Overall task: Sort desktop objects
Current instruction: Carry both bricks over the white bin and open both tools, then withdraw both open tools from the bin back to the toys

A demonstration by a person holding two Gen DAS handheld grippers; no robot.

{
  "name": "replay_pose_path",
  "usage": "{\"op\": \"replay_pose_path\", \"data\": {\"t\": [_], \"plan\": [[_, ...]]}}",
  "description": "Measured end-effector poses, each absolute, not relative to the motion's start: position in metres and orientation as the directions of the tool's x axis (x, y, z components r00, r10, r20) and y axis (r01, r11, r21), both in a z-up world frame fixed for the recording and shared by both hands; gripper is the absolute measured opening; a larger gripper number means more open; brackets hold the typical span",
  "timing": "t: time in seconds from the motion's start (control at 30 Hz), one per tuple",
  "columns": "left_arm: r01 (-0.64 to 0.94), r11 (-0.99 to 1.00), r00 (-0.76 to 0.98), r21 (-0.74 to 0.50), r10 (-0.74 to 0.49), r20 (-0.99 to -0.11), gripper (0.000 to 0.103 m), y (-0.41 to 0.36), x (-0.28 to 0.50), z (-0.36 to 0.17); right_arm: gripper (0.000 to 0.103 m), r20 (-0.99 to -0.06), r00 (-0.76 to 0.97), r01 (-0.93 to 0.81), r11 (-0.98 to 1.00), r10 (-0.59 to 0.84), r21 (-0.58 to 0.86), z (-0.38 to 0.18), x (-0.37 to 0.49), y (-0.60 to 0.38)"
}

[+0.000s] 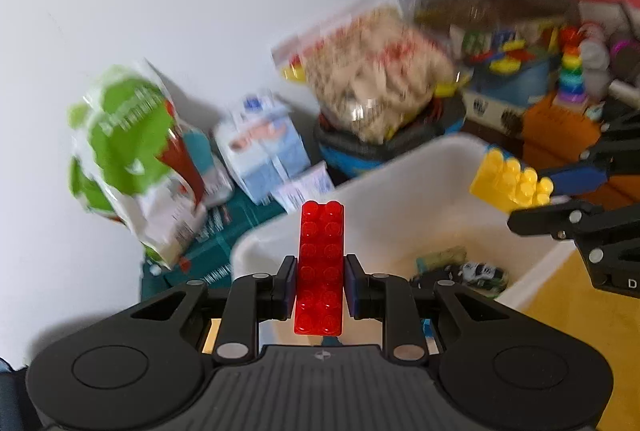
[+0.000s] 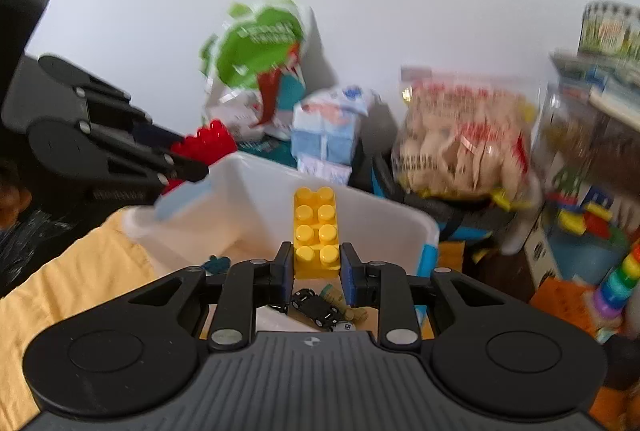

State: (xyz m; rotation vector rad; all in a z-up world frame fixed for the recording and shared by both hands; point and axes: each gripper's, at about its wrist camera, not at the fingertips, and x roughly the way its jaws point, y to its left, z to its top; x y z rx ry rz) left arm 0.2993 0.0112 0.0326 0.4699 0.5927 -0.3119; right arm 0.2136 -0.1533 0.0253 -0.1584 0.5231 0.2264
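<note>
Left gripper [image 1: 319, 285] clamps red brick [image 1: 321, 267]; right view: yellow brick [image 2: 316, 231].

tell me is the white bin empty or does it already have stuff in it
Not empty. The white bin already holds a black toy car and a few other small toys on its floor; no lid is on it.

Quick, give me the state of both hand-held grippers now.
Left hand-held gripper: shut on the red brick, above the white bin.
Right hand-held gripper: shut on the yellow brick, above the same bin.
</note>
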Motion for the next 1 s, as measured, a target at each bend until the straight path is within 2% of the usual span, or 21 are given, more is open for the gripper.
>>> {"op": "replay_pose_path", "data": {"t": [0.1,0.13,0.17,0.2,0.23,0.37,0.5,0.67,1.0], "plan": [[0.443,0.837,0.752,0.322,-0.151,-0.642,0.031,0.004,0.309,0.015,0.027,-0.540,0.830,-0.224,0.970,0.141,-0.090,0.014,0.232,-0.153],[0.448,0.830,0.753,0.333,-0.150,-0.640,0.035,0.002,0.309,0.012,0.028,-0.550,0.825,-0.216,0.972,0.131,-0.092,0.011,0.237,-0.153],[0.444,0.823,0.761,0.354,-0.138,-0.634,0.044,-0.001,0.308,0.009,0.032,-0.558,0.821,-0.207,0.974,0.122,-0.092,0.008,0.240,-0.153],[0.434,0.818,0.771,0.377,-0.121,-0.626,0.047,-0.003,0.306,0.008,0.037,-0.563,0.818,-0.201,0.976,0.118,-0.088,0.006,0.241,-0.154],[0.425,0.814,0.782,0.396,-0.109,-0.614,0.048,-0.004,0.303,0.008,0.046,-0.564,0.817,-0.198,0.977,0.118,-0.081,0.005,0.242,-0.155],[0.406,0.823,0.804,0.398,-0.114,-0.583,0.051,-0.001,0.287,0.021,0.048,-0.553,0.826,-0.187,0.979,0.114,-0.078,0.007,0.233,-0.157],[0.404,0.831,0.824,0.382,-0.149,-0.546,0.070,0.009,0.245,0.034,0.054,-0.533,0.837,-0.187,0.980,0.122,-0.071,0.020,0.210,-0.161],[0.418,0.818,0.813,0.395,-0.143,-0.565,0.071,0.021,0.186,0.027,0.057,-0.518,0.841,-0.208,0.977,0.154,-0.048,0.028,0.163,-0.168],[0.424,0.841,0.715,0.335,-0.085,-0.694,0.071,0.037,0.098,-0.031,0.057,-0.617,0.758,-0.282,0.959,0.212,-0.016,-0.004,0.077,-0.160]]}}
